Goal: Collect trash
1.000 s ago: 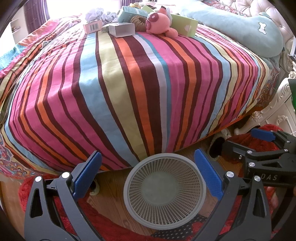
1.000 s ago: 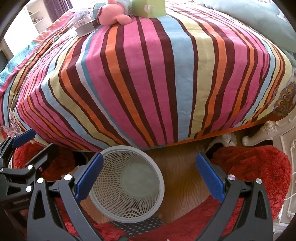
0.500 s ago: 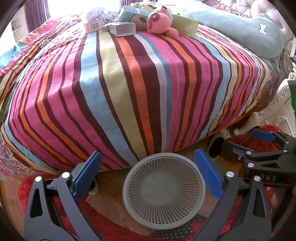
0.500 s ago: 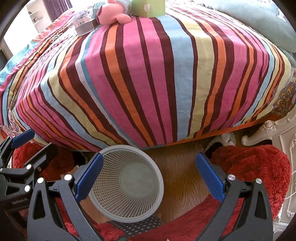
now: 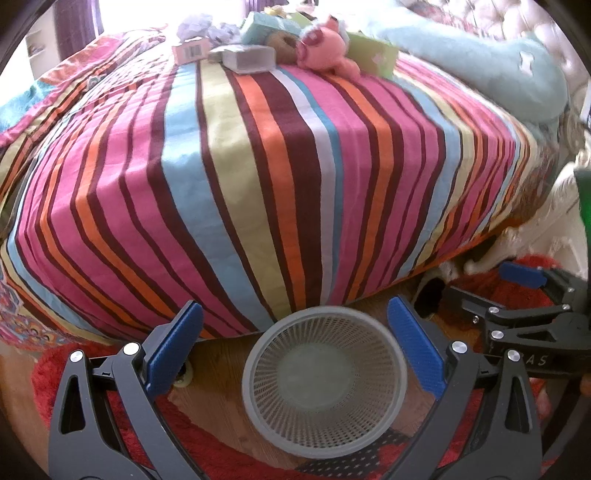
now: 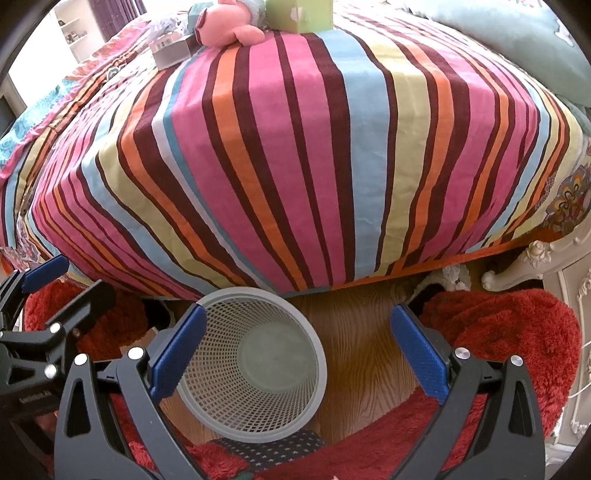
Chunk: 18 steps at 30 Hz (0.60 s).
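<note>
Left tool (image 5: 295,334) is hanging wide open w/ nothing between its blue pads, sitting at the bottom of the left wrist view. Right tool (image 6: 295,332) is likewise gaping wide and gripping nothing, at the bottom of the right wrist view; its side is also showing at the right edge of the left view.

Grey mesh bin (image 5: 325,382) is standing upright on the wood floor (image 6: 362,332) at bottom centre, just beside the foot of the bed (image 5: 258,166), and is looking empty inside. A red rug (image 6: 509,332) is lying around it, at lower right in the right view.

Striped cover is filling the middle of both frames. Trash is sitting far up, at the top centre of the left view: a grey box (image 5: 249,59), a pink box (image 5: 192,53) w/ a barcode to its left, crumpled paper (image 5: 195,31) behind that, and a teal box (image 5: 269,26). A pink plush toy (image 5: 325,51) is lying just right of the grey box, touching a green box (image 5: 373,51). A pale blue pillow (image 5: 480,70) is lying at upper right.
</note>
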### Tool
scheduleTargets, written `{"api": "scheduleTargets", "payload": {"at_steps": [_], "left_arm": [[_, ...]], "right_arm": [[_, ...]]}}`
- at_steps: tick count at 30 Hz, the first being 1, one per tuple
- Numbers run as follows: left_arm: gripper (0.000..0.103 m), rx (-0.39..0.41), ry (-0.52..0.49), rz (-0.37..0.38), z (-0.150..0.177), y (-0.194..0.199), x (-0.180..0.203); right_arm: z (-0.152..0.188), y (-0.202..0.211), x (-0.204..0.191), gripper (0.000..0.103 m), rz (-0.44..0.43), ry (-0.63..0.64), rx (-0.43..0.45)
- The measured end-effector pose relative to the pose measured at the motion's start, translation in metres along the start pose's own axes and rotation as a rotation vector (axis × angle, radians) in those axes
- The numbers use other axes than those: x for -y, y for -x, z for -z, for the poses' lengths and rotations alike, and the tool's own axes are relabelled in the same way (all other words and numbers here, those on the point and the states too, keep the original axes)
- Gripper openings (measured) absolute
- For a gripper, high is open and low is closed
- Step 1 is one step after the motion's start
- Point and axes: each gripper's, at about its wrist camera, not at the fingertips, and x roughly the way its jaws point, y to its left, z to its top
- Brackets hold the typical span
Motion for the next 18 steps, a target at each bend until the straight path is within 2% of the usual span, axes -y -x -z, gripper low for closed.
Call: {"api": "scheduleTargets", "payload": {"at_steps": [3,6,7,9,11,13,15,18], "left_arm": [[0.097,0.070,0.074,0.021,-0.013,0.012,-0.018],[0.097,0.160,0.148,0.057,-0.049,0.020,-0.039],[0.097,0.215,0.161,0.053,-0.065,0.021,-0.045],[0.097,0.253,0.182,0.007,-0.094,0.015,-0.050],[0.097,0.287,0.223,0.014,-0.130,0.003,-0.056],[0.097,0.293,0.277,0.046,-0.158,-0.012,-0.062],[0.097,0.283,0.321,0.047,-0.177,-0.028,-0.063],[0.097,0.269,0.354,0.030,-0.200,-0.051,-0.063]], "right_arm": [[-0.020,0.022,0.011,0.095,-0.028,-0.022,0.132],[-0.063,0.038,0.020,0.096,-0.044,-0.003,0.275],[-0.076,0.039,0.020,0.096,-0.034,0.017,0.310],[-0.110,0.038,0.017,0.096,-0.015,0.097,0.391],[-0.136,0.033,0.013,0.095,0.012,0.179,0.441],[-0.166,0.024,0.013,0.095,0.029,0.255,0.466],[-0.193,0.009,0.018,0.095,0.021,0.284,0.442],[-0.213,-0.006,0.023,0.095,-0.037,0.301,0.405]]}}
